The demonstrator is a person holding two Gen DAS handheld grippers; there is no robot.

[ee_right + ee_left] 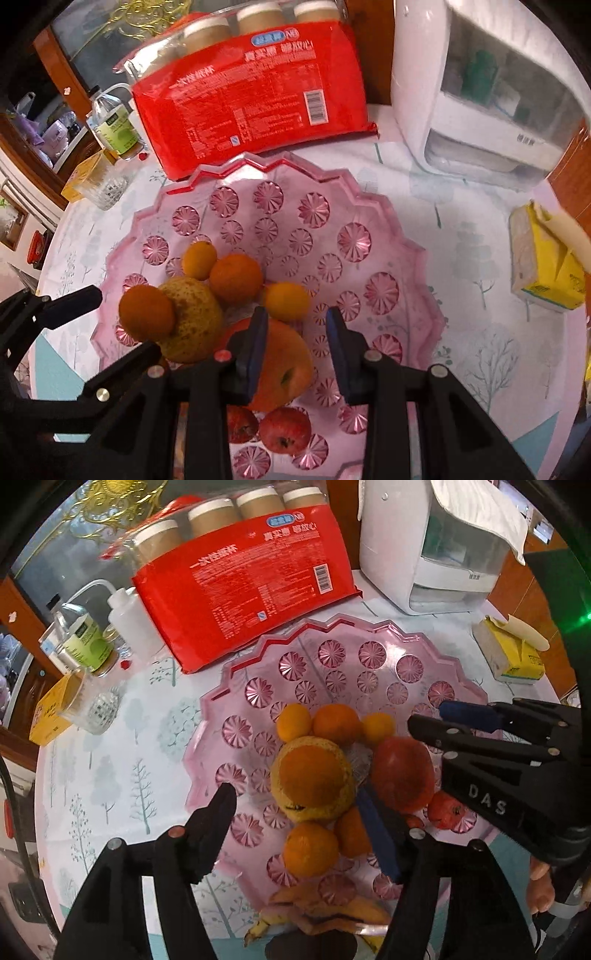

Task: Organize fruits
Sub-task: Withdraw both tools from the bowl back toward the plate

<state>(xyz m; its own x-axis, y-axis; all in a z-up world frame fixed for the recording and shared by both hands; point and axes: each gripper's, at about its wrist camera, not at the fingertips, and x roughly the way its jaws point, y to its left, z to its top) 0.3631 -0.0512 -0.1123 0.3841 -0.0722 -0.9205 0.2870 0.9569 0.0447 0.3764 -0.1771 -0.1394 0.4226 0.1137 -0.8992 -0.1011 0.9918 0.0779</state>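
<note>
A pink cut-glass fruit tray (pixel 369 657) (pixel 369 236) holds several oranges (pixel 336 723), a speckled yellow pear (pixel 314 808) with an orange (pixel 312 777) resting on it, a red apple (pixel 402 775) and small red fruits (pixel 445 810). My left gripper (pixel 295 797) is open over the pear and orange, touching nothing. My right gripper (pixel 297 317) is open above the apple (pixel 284 369), just behind a small orange (pixel 286 301). It also shows in the left wrist view (pixel 436 720). A banana (pixel 332 919) lies at the tray's near edge.
A red pack of paper cups (pixel 251 572) stands behind the tray. A white appliance (pixel 424 546) is at the back right. A yellow tissue box (pixel 543 266) is on the right. Bottles (pixel 88 638) and a glass (pixel 99 705) stand on the left.
</note>
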